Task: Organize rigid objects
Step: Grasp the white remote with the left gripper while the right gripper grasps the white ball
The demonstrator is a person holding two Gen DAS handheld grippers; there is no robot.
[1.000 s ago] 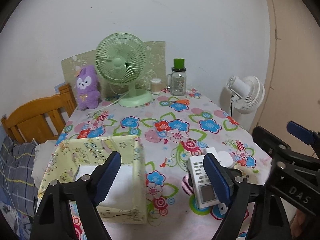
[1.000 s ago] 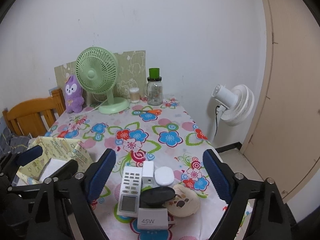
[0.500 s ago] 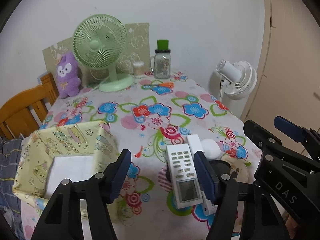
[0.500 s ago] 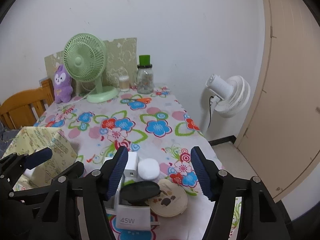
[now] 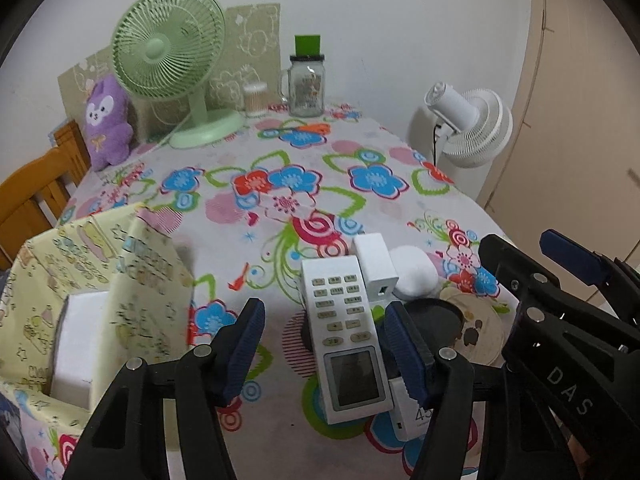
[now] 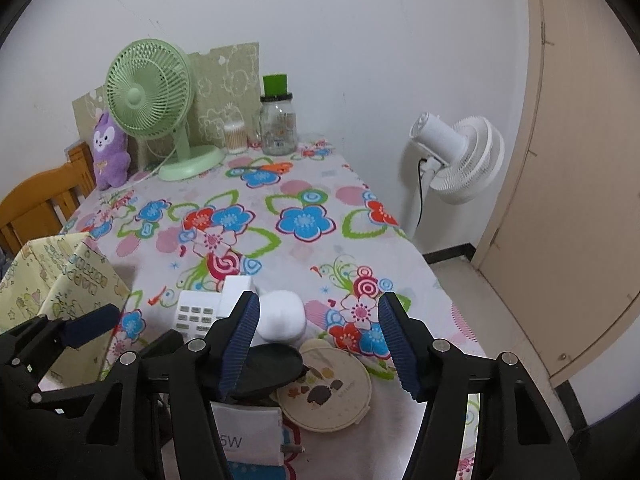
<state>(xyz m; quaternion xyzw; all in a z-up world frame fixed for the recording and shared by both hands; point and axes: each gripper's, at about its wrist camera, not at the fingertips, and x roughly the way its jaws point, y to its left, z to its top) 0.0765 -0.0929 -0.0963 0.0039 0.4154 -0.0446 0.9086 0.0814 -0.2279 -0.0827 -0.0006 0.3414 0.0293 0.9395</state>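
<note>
My left claw [image 5: 324,354] is half-open and empty, the white remote [image 5: 345,330] lying between its fingers on the bench [image 5: 256,216]; my right claw [image 6: 318,346] is the same, over the round tin [image 6: 326,394].

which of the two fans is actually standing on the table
The green fan, whose round base sits on the flowered tablecloth beside the purple plush. The white fan stands on the floor past the table's right edge.
</note>
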